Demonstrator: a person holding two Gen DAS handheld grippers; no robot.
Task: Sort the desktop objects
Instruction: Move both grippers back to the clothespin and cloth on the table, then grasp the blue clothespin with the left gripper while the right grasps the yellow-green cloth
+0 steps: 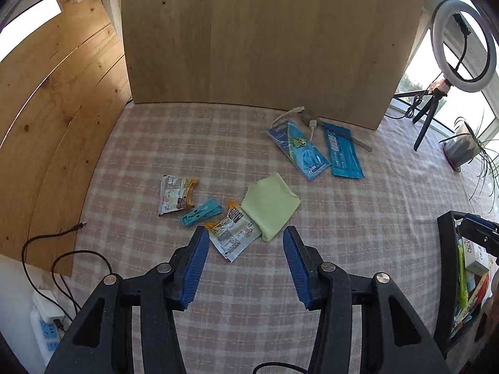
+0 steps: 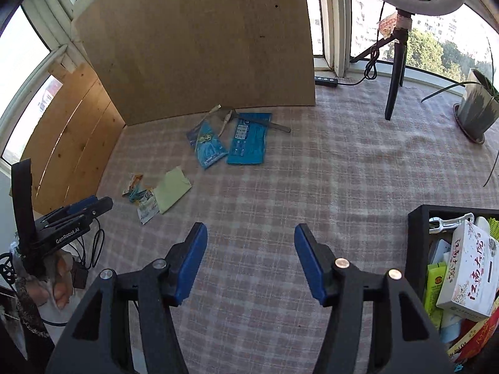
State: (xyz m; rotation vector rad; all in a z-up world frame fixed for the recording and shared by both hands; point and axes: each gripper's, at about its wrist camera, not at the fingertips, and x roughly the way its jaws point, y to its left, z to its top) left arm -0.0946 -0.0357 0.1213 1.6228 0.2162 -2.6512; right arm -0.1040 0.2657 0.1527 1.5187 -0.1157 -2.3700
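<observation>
My left gripper point(image 1: 245, 231) is open and hangs over a small pile on the checked cloth: a snack packet point(image 1: 234, 233), a light green cloth point(image 1: 271, 205), a teal clip point(image 1: 202, 212) and a second snack packet point(image 1: 176, 194). Nothing is between its pads. Two blue packets point(image 1: 299, 149) point(image 1: 343, 152) lie farther back by a white cable point(image 1: 290, 115). My right gripper point(image 2: 251, 230) is open over bare tablecloth, empty. A black box point(image 2: 416, 249) full of items, among them a flowered tissue box point(image 2: 467, 268), stands to its right. The left gripper point(image 2: 90, 207) shows at the left edge.
A tall wooden board point(image 1: 259, 37) stands behind the objects, with plank panels point(image 1: 53, 103) at the left. A ring light on a tripod point(image 2: 396, 71) and a potted plant point(image 2: 477, 112) stand at the back right. Black cables point(image 1: 62, 249) and a power strip point(image 1: 46, 330) lie off the table's left edge.
</observation>
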